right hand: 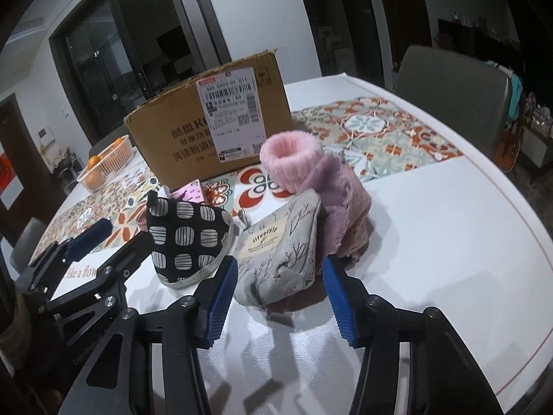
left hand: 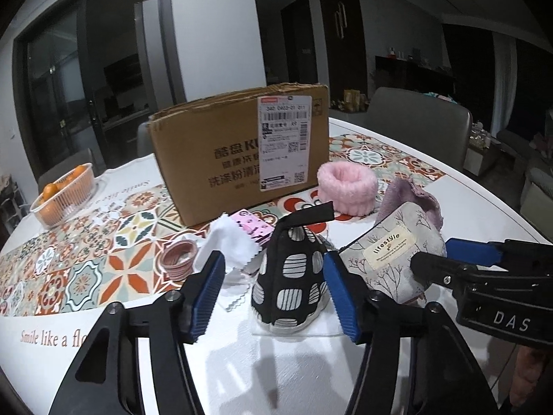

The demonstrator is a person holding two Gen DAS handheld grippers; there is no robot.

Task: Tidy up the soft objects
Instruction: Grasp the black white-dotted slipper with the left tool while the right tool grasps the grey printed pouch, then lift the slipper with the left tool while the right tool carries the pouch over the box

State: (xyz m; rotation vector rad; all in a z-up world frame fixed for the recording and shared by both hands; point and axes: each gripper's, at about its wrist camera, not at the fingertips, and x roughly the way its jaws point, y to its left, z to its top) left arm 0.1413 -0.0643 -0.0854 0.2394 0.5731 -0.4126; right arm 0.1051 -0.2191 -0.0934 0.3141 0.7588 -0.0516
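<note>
The left gripper (left hand: 273, 273) is spread wide, holding nothing, its 2 blue pads flanking the black spotted pouch (left hand: 293, 269) without touching it; the pouch stands upright on a white napkin (left hand: 325, 328), its black strap pointing up and to the right. The right gripper (right hand: 280, 292) is likewise spread and empty, its pads either side of the near end of the grey pouch (right hand: 287, 252) with the "lifestyle" label; whether they touch the fabric I cannot tell. That pouch leans on a purple fleece cloth (right hand: 345, 207), and just behind sits a pink fluffy band (right hand: 290, 159). To the left of the spotted pouch lie a white cloth (left hand: 224, 242), a small pink packet (left hand: 250, 226) and a stack of hair ties (left hand: 178, 259), all on the patterned table runner (left hand: 103, 242). Behind everything stands a cardboard box (left hand: 214, 159), open at the top; a basket of oranges (left hand: 65, 197) sits far left. Judging by this, sorting has hardly begun: every soft item visible is out on the table (right hand: 449, 242); what the box holds is hidden. 2 pickups look imminent; at least 5 more items remain.
</note>
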